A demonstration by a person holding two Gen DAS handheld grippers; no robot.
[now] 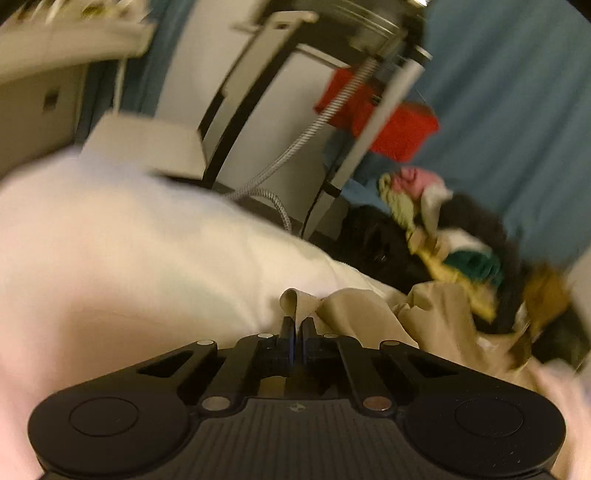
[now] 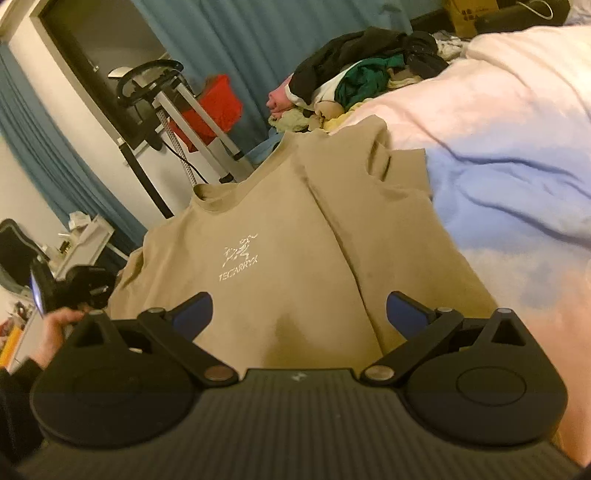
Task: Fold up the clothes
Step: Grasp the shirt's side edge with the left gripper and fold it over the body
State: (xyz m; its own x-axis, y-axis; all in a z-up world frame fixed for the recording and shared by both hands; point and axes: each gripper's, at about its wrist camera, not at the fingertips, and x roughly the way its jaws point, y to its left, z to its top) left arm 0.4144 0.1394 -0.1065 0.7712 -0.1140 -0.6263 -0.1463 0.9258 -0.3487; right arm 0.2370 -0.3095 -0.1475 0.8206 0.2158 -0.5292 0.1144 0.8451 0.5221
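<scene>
Blue curtains (image 2: 229, 33) hang behind a bed (image 2: 517, 155) spread with a pale duvet, and a clothes steamer (image 2: 177, 110) with a red box (image 2: 214, 107) beside it stands off the far edge. On the bed lies a tan T-shirt (image 2: 280, 266), chest logo up, collar pointing away from the right hand-held gripper (image 2: 299, 314) and hem running in under it. Its long axis runs straight ahead of that gripper, from hem to collar. One side panel looks already folded in, forming a lengthwise crease just to the right of the logo.

The right hand-held gripper hovers over the lower part of the shirt with its fingers spread wide and nothing between them. The left hand-held gripper (image 1: 294, 332) has its fingers pressed together on a small upstanding fold of the tan fabric, at what seems to be the shirt's edge; the blur there keeps me from telling which edge. From the right wrist view a hand (image 2: 51, 332) and dark gear show beyond the shirt's left side.

Judging by this, the left hand already owns its corner, while the right is nearer the hem and would have to drop onto cloth directly below and ahead. A heap of unfolded clothes (image 2: 369, 74) waits beyond the collar, well apart from both.
</scene>
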